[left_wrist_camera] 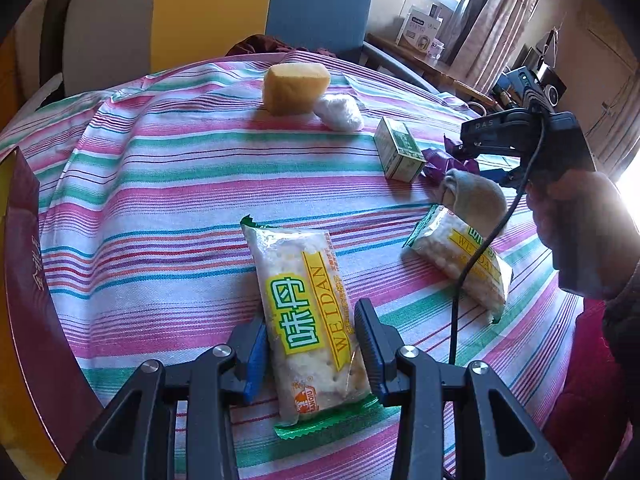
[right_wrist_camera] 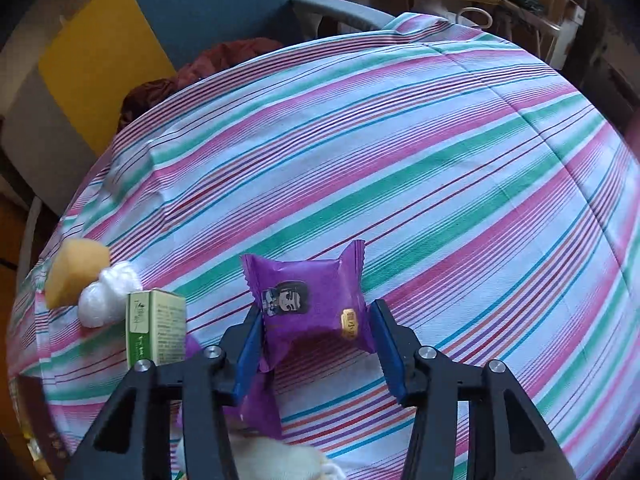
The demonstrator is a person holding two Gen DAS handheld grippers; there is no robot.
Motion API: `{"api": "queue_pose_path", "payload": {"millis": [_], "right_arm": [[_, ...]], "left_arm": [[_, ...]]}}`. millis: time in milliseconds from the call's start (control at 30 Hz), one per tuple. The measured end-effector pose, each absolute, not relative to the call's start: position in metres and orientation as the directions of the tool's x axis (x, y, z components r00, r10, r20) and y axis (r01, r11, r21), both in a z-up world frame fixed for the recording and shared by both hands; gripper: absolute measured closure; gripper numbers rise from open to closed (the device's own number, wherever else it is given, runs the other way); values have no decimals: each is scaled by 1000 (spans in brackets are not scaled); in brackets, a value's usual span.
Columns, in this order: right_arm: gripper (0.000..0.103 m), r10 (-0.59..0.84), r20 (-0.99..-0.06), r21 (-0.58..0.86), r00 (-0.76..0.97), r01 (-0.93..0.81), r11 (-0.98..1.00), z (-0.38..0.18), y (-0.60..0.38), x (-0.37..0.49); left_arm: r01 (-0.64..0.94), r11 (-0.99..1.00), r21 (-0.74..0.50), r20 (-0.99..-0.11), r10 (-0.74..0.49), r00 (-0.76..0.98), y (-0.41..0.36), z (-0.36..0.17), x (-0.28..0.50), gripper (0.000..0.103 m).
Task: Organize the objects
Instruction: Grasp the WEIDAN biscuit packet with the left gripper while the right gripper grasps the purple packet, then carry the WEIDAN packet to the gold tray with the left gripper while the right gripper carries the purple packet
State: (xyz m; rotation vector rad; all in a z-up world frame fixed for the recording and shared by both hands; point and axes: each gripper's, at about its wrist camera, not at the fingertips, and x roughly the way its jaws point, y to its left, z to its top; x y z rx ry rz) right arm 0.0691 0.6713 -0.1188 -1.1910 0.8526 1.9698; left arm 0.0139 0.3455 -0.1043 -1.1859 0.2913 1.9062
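My left gripper (left_wrist_camera: 311,350) is shut on a Weidan cracker packet (left_wrist_camera: 308,316), white with green ends, its far end over the striped tablecloth (left_wrist_camera: 160,184). A second cracker packet (left_wrist_camera: 460,256) lies to the right. My right gripper (right_wrist_camera: 316,340) is shut on a purple snack packet (right_wrist_camera: 308,304), held above the cloth (right_wrist_camera: 440,160); it shows at the right in the left wrist view (left_wrist_camera: 486,160). Another purple packet (right_wrist_camera: 256,408) lies under it.
A yellow sponge (left_wrist_camera: 296,88), a white wad (left_wrist_camera: 340,112) and a green box (left_wrist_camera: 398,150) sit at the far side; a grey sock (left_wrist_camera: 474,196) lies on the second packet. A maroon box (left_wrist_camera: 28,280) is at the left edge. A blue chair (left_wrist_camera: 320,8) stands behind.
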Motion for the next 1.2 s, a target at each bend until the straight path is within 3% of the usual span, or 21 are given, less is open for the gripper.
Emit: {"api": "queue_pose_path", "payload": {"millis": [300, 533, 833, 1200], "right_arm": [[56, 265, -851, 202, -453, -748, -632, -71, 647, 94], [55, 149, -794, 278, -589, -570, -773, -48, 572, 78], [56, -30, -803, 287, -596, -341, -895, -84, 493, 43], [56, -1, -875, 111, -485, -197, -974, -115, 450, 25]], "left_arm": [[-764, -609, -213, -817, 540, -203, 345, -104, 16, 62], [-765, -613, -197, -810, 541, -225, 334, -92, 19, 70], [-761, -617, -201, -757, 591, -279, 288, -49, 36, 71], [-660, -711, -242, -743, 573, -345, 217, -26, 22, 71]]}}
